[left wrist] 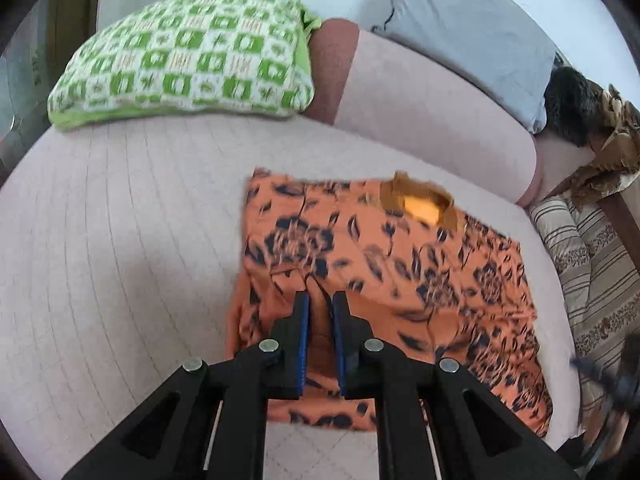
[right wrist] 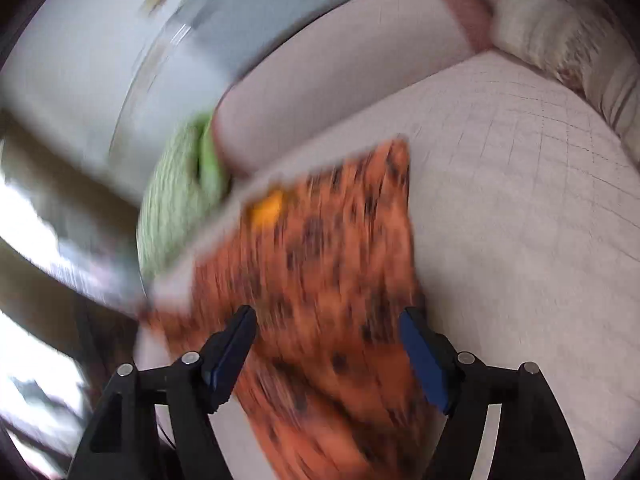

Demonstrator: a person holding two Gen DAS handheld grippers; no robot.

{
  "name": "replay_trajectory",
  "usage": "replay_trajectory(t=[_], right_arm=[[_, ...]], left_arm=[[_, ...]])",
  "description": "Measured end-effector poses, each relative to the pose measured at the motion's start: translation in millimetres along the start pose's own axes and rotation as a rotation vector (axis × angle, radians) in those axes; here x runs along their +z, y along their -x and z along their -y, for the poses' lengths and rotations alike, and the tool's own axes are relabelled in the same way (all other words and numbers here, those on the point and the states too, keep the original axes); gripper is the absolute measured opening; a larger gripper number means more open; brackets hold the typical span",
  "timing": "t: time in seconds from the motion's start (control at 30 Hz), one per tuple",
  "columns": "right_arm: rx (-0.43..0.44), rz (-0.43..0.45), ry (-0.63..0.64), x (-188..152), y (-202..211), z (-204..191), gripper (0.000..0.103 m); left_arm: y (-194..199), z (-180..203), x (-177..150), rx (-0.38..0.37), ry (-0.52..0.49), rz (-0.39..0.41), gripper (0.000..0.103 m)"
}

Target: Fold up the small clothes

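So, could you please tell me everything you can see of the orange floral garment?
The orange floral garment is thin-looking cloth printed with dark flowers and leaves, its yellowish neckline at the far edge. It lies partly folded on the pale quilted sofa seat. The left gripper is shut on a raised fold of it; the right gripper is open above it.

Pale pink quilted sofa seat; orange floral garment spread flat on it; green-checked cushion at back.
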State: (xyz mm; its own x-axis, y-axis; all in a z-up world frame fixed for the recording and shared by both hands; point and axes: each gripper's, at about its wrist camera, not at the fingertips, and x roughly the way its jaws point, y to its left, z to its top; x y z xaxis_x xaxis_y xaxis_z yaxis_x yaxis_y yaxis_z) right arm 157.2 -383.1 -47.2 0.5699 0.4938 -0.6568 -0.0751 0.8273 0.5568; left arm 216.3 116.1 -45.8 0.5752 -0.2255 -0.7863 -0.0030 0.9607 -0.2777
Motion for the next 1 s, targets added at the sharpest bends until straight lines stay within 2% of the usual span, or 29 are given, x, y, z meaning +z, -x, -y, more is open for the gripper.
replay_trajectory(t=[0.07,0.1,0.2,0.23,0.3,0.37,0.4,0.47,0.5,0.6,0.67,0.8,0.9,0.97,1.0], right_arm=[[-0.057,-0.044,0.105,-49,12,-15,0.077],[-0.034,-0.071,0.109,-71,20,-17,0.077],[0.038,-0.192,-0.054,-118,24,-11,0.077],[0.06,-0.198,-0.105,-130,21,-8,0.077],[0.047,-0.203,-0.184,-141,13,0,0.077],[0.101,-0.162,-0.272,-144,7,8,0.074],[0.114,-0.163,-0.319,-145,1,12,0.07],[0.095,-0.19,-0.364,-146,-13,15,0.038],[0.078,-0.185,-0.368,-146,-14,15,0.005],[0.102,-0.168,-0.388,-143,-8,15,0.004],[0.169,-0.148,-0.408,-141,1,12,0.004],[0.326,-0.044,-0.412,-108,30,9,0.004],[0.411,0.038,-0.38,-44,34,7,0.004],[0.471,0.104,-0.355,19,18,5,0.004],[0.494,0.125,-0.343,45,5,5,0.008]], left_arm=[[2,-5,-4,-0.003,0.009,-0.003,0.009],[4,-5,-6,-0.003,0.008,0.002,0.009],[12,-4,-8,-0.013,-0.001,0.026,0.009],[15,-2,-11,-0.017,0.002,0.029,0.009],[14,0,-14,-0.017,0.003,0.03,0.009],[15,0,-18,-0.014,-0.004,0.026,0.009],[16,0,-19,-0.011,-0.007,0.028,0.009],[19,-3,-20,-0.013,0.006,0.026,0.009],[21,-5,-21,-0.015,0.013,0.03,0.009],[28,-7,-23,-0.007,0.0,0.044,0.009],[40,-9,-24,-0.017,-0.006,0.074,0.009],[64,-8,-12,-0.051,-0.03,0.154,0.009],[61,-5,21,-0.055,-0.044,0.207,0.009],[40,-3,42,-0.034,-0.078,0.2,0.009],[26,-2,50,-0.011,-0.087,0.183,0.009]])
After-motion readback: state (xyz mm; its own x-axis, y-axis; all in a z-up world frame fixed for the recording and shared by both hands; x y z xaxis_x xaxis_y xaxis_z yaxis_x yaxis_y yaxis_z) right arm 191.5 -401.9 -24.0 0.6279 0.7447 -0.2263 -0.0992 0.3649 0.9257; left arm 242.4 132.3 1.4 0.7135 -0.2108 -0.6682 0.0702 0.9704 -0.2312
